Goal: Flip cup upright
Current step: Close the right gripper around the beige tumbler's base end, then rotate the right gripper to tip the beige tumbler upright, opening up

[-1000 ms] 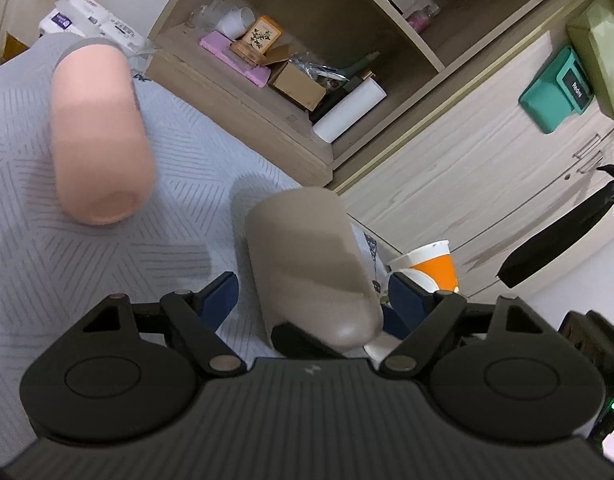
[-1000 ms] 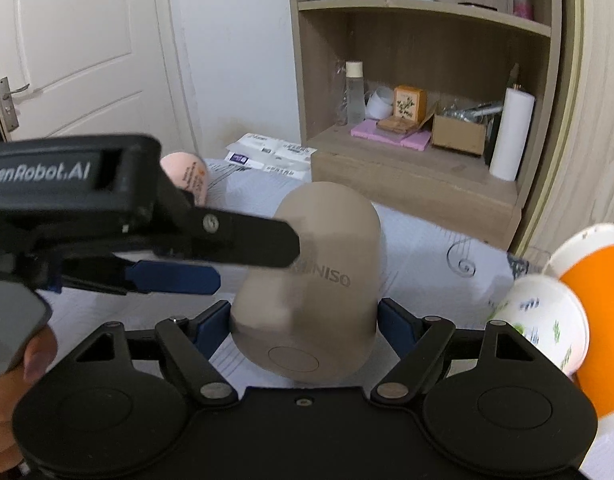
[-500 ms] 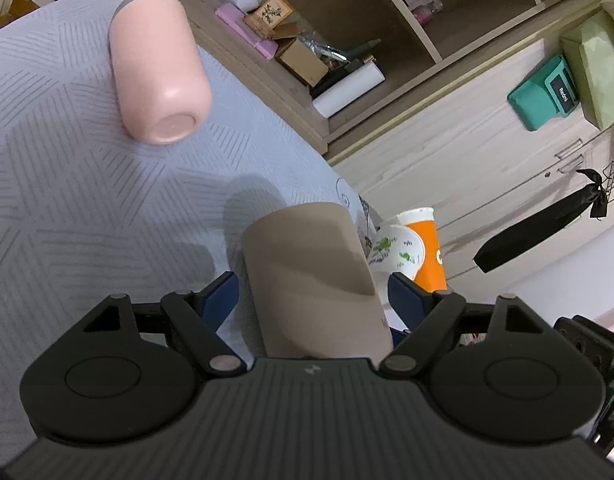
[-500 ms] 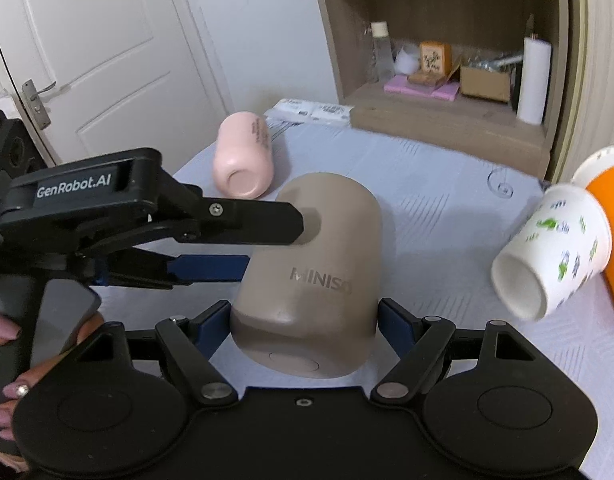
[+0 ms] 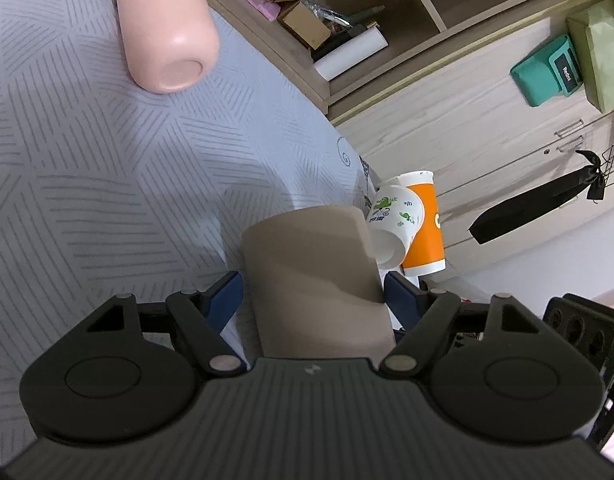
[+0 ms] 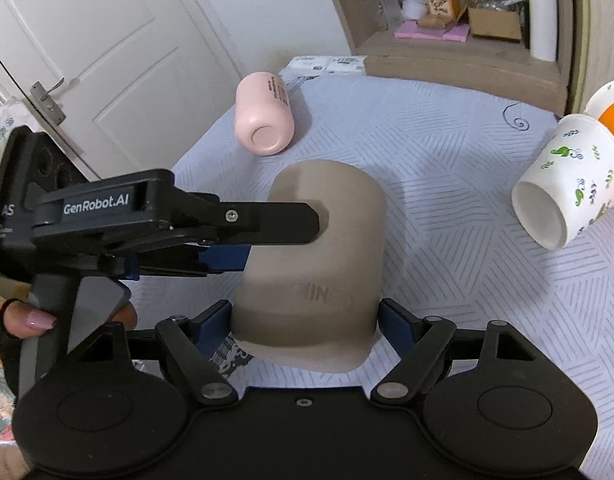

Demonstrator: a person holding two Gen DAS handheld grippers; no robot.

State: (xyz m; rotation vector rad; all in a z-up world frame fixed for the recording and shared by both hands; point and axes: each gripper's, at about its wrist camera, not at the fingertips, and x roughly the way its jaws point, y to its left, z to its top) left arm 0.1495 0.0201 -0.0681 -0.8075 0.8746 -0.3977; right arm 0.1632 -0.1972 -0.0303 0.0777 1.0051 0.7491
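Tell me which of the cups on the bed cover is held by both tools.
The matte beige cup: the right tool grips its lower end and the left tool its side. The pink cup and the white leaf-print paper cup lie untouched.

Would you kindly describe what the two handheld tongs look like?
Both tongs are matte black with dark blue finger pads, round pivot discs and silver rivets. The left tongs carry white "GenRobot.AI" lettering; a hand with pink-painted nails grips them. The right tongs show none.
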